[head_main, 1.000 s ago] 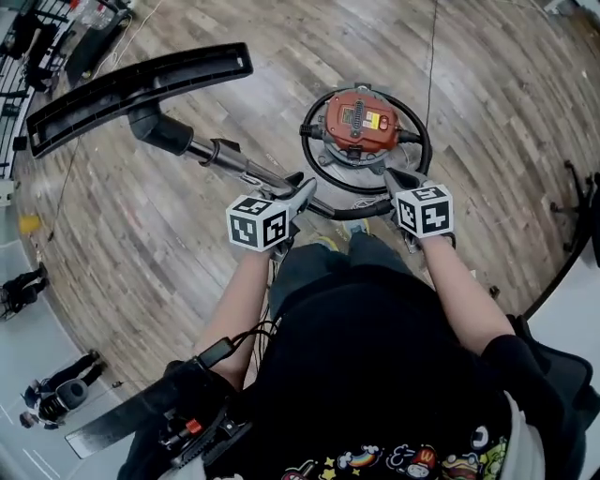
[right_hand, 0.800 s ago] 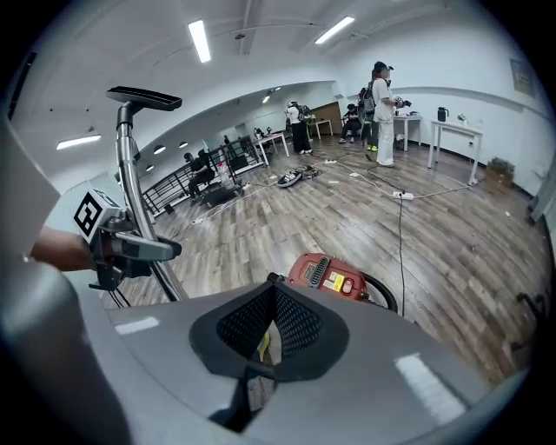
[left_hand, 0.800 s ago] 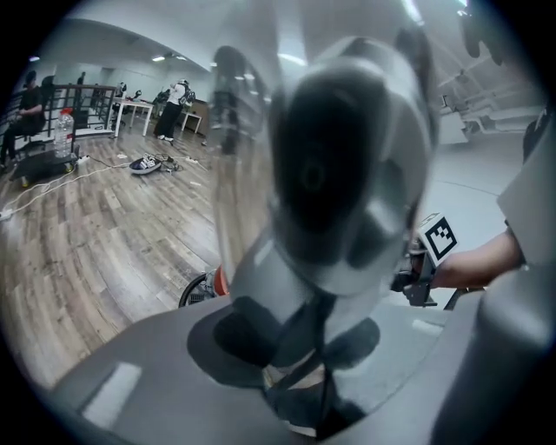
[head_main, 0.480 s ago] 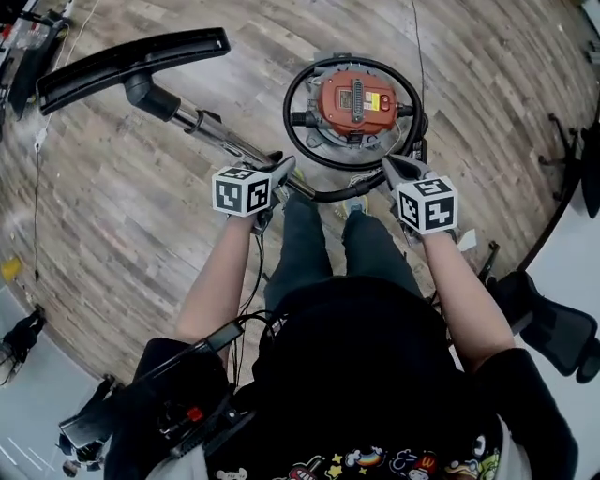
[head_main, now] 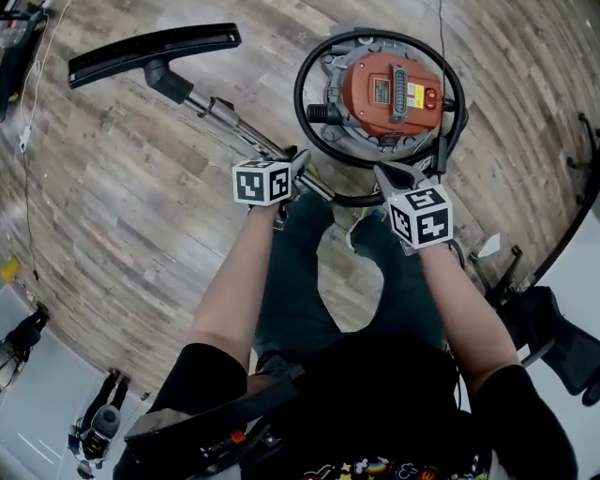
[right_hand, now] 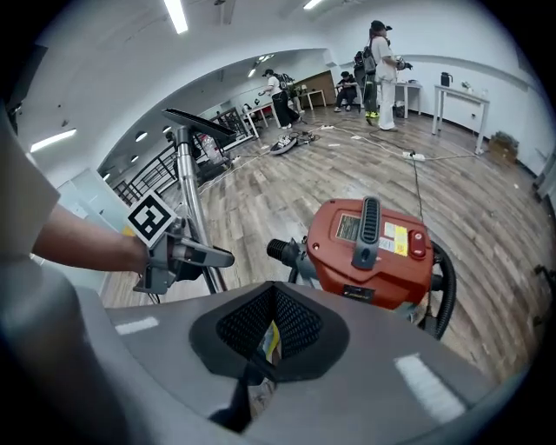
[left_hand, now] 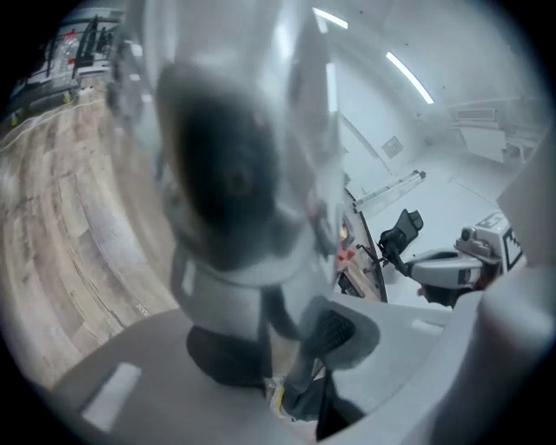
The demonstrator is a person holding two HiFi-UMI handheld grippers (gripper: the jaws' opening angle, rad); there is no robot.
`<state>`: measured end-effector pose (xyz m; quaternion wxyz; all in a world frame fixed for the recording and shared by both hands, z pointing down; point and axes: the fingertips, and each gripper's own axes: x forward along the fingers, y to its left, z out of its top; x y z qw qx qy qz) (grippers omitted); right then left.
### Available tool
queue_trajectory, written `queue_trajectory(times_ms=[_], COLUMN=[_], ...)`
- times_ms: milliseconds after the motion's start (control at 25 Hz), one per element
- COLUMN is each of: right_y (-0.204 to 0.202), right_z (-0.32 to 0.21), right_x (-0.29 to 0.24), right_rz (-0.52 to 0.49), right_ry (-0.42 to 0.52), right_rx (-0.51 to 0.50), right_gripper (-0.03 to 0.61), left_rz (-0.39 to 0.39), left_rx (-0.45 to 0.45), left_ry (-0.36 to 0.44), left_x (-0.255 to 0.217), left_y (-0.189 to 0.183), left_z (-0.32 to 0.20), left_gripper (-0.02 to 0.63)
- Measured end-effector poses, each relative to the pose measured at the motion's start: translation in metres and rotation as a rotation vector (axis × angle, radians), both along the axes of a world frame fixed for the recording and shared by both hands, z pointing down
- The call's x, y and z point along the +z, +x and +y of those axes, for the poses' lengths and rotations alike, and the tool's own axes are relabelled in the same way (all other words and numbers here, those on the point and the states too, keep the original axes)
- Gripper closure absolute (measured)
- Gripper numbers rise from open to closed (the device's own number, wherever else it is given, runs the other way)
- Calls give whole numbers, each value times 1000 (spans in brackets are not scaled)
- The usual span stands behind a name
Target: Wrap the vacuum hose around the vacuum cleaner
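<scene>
Though the vacuum cleaner (head_main: 394,94) carries a white label and a yellow one on its orange-red top, one on each side of the black carry handle, the print on both is too small to read. Each gripper's cube bears black-and-white square markers.

The black hose (head_main: 297,98) lies in a loop around the vacuum cleaner's body. The left gripper (head_main: 292,173), to the left of the vacuum cleaner, is clamped on the metal wand (head_main: 234,127). The wand slants away from the vacuum cleaner to the long black floor head (head_main: 155,52). The right gripper (right_hand: 274,328) is on the person's side of the vacuum cleaner, close by the near run of the hose. Its jaws are pressed together with nothing seen between the pads.

Beneath the vacuum cleaner is a grey-brown wood-plank floor (head_main: 141,206). Beyond the vacuum cleaner the room is wide and white-walled, with strip lights (right_hand: 178,13) overhead. Far off are white tables (right_hand: 456,96) and people (right_hand: 380,39) standing.
</scene>
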<state>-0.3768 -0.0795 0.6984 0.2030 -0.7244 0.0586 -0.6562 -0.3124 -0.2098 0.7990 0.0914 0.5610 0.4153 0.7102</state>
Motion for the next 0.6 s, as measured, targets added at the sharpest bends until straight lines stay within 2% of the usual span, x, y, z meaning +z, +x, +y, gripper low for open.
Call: queue_trajectory(times_ms=[200,320,440,600], right_y=[-35,-58,-82,-103], right_z=[-26,-37,-45,-51], right_x=[66,100,137,185], right_rz=[-3,-11,-38,-55], right_ry=[37,53,66,82], right_rx=[-23,-41,-55,-70], right_gripper=[555,555,555,555], left_rz=[-113,-162,-206,-262], left_rx=[-108,-134,-143,-197], left_ry=[44,59,64,108], left_x=[110,169,217,271], left_y=[-47,-74,-103,-136], left_z=[-2,3,13,24], left_gripper=[475,474,463,452])
